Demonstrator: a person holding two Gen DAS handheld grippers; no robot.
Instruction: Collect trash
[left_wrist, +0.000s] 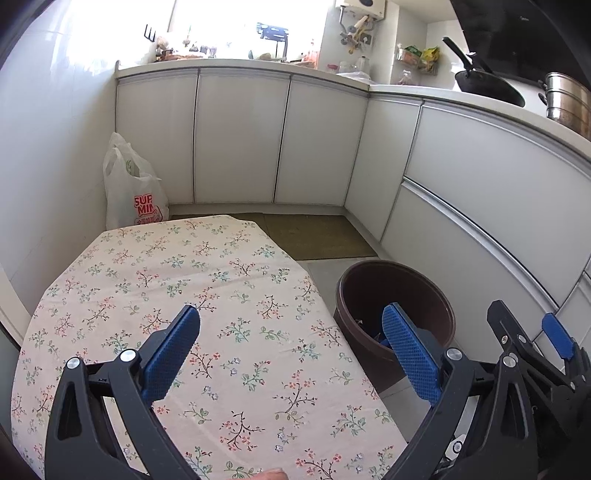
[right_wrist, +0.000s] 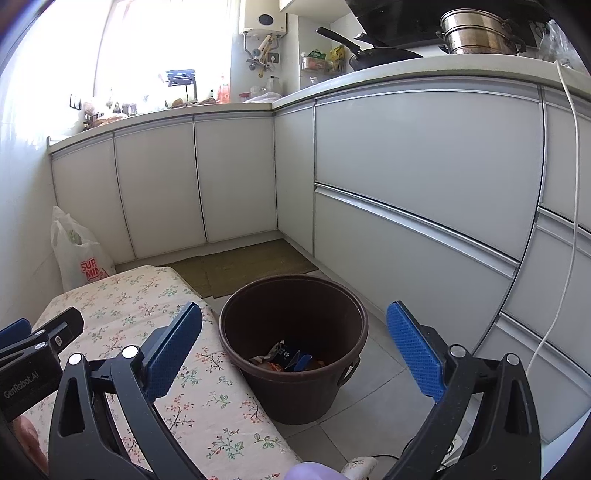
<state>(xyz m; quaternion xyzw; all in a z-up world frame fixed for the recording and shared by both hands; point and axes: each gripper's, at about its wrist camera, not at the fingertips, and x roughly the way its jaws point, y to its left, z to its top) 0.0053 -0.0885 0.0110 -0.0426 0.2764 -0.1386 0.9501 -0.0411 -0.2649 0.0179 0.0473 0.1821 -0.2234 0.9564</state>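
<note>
A brown plastic bin (right_wrist: 295, 380) stands on the floor right of the floral-cloth table (left_wrist: 207, 317). Crumpled wrappers (right_wrist: 291, 360) lie at its bottom. My left gripper (left_wrist: 291, 347) is open and empty, held over the table's right edge, its right finger in front of the bin (left_wrist: 369, 291). My right gripper (right_wrist: 295, 350) is open and empty, above and in front of the bin. The right gripper also shows at the right edge of the left wrist view (left_wrist: 532, 332), and the left gripper at the left edge of the right wrist view (right_wrist: 40, 339). No trash shows on the table.
White kitchen cabinets (right_wrist: 406, 166) wrap the corner behind and to the right. A white shopping bag (left_wrist: 133, 188) leans by the left wall. A green mat (left_wrist: 314, 236) lies on the floor. A wok (right_wrist: 373, 55) and steel pot (right_wrist: 480, 33) sit on the counter. A white cable (right_wrist: 565, 240) hangs down.
</note>
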